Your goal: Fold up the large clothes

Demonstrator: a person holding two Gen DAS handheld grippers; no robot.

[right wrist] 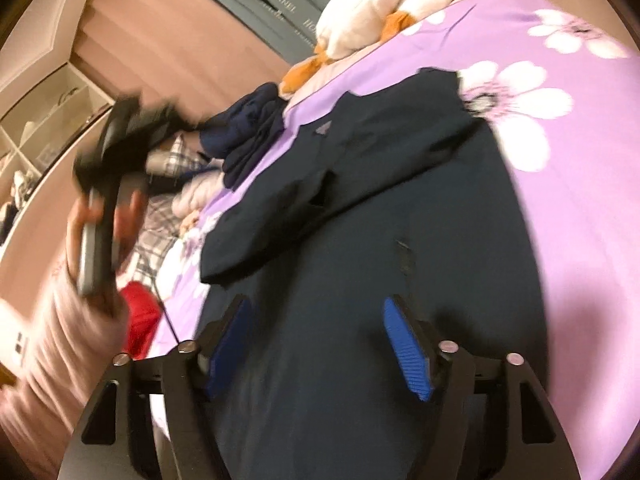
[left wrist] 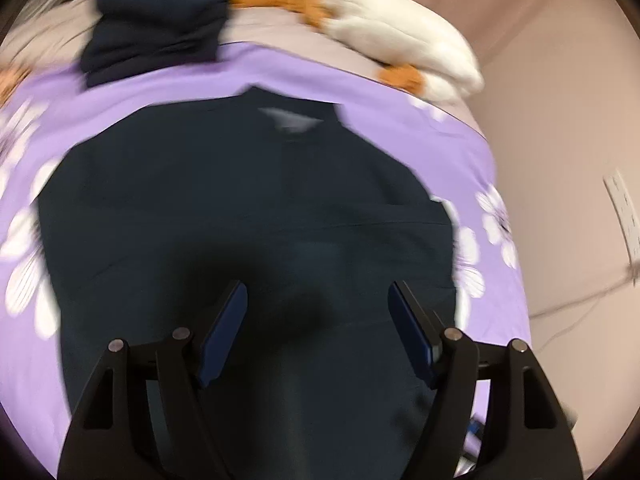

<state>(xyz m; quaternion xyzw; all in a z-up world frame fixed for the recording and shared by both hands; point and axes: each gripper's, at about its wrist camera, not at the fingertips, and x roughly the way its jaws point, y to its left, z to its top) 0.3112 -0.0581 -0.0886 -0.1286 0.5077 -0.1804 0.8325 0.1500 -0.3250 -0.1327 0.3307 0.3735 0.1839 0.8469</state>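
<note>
Lying flat: dark navy garment (left wrist: 248, 208), sleeve folded.

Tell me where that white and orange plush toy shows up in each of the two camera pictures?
Left wrist view: the plush toy lies at the top right, beyond the dark garment, on the far side of the purple flowered bedspread.
Right wrist view: the plush toy sits at the top centre, tilted.
Shared landmark: the folded navy clothes beside it, seen left of the toy in both views.

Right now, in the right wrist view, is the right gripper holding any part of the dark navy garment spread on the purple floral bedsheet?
No: the right gripper stands open above the dark navy garment, its blue pads apart with no cloth pinched.
</note>
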